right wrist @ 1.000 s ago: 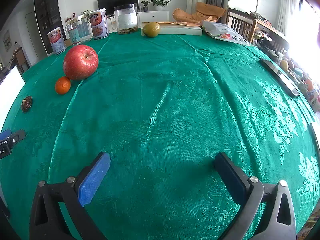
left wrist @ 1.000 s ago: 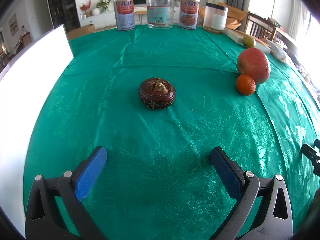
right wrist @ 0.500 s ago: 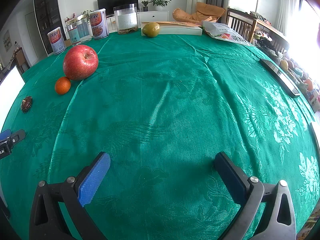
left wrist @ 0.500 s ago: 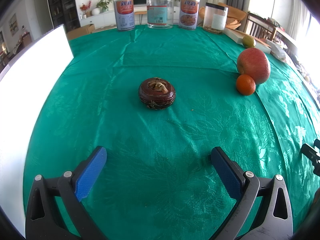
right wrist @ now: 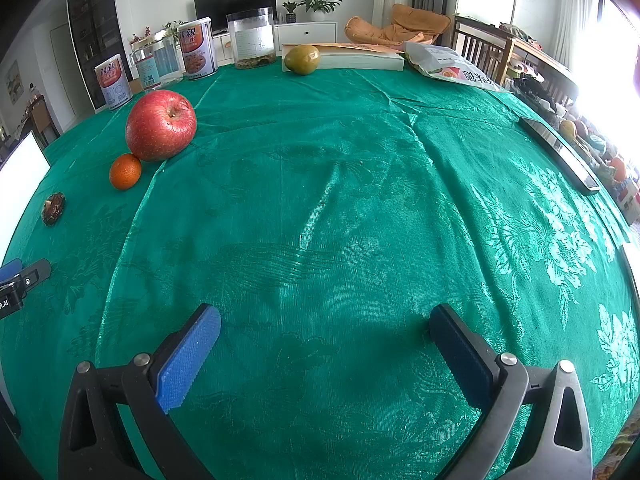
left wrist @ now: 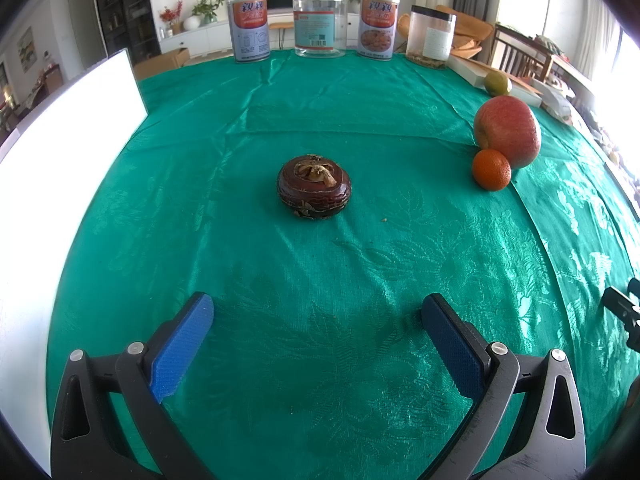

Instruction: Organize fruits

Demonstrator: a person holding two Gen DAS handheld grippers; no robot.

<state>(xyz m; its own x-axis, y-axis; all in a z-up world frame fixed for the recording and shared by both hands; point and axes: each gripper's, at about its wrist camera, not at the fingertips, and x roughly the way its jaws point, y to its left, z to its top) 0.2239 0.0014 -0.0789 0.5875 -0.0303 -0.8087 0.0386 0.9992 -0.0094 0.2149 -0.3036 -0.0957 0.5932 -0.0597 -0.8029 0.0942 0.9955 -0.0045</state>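
A dark brown mangosteen (left wrist: 314, 186) lies on the green tablecloth straight ahead of my left gripper (left wrist: 318, 312), which is open and empty above the cloth. A red apple (left wrist: 507, 131) and a small orange (left wrist: 491, 169) touch each other at the right. A green-yellow fruit (left wrist: 497, 83) lies far right by a book. My right gripper (right wrist: 325, 324) is open and empty over bare cloth. In the right wrist view the apple (right wrist: 161, 125), the orange (right wrist: 125, 171), the mangosteen (right wrist: 53, 209) and the green-yellow fruit (right wrist: 302, 59) lie at the left and far side.
Cans and clear jars (left wrist: 319, 22) stand along the far edge. A white board (left wrist: 52, 152) stands at the left. A book (right wrist: 360, 58), a snack bag (right wrist: 452, 65) and a dark phone (right wrist: 560, 154) lie at the right. The left gripper's tip (right wrist: 20, 280) shows at the right wrist view's left edge.
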